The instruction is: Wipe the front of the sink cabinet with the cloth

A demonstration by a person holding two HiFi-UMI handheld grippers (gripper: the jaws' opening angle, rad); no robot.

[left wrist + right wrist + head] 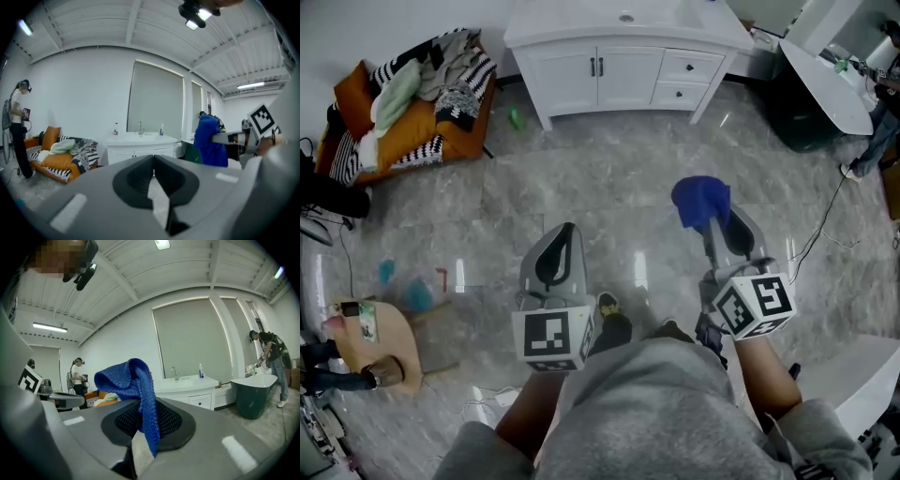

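The white sink cabinet [619,70] stands against the far wall, with two doors and two drawers; it also shows small in the left gripper view [140,149] and the right gripper view [190,397]. My right gripper [712,217] is shut on a blue knitted cloth [700,200], which bunches up over its tip [133,385]. The left gripper [562,246] is shut with nothing in it. Both grippers hang over the grey floor, well short of the cabinet. The blue cloth [210,140] appears at the right of the left gripper view.
An orange sofa [412,112] piled with clothes sits at the back left. A dark green tub [814,103] stands to the cabinet's right, with a person [272,362] bent over it. A small green thing [515,118] lies near the cabinet's left leg. A round wooden stool [380,342] is at the left.
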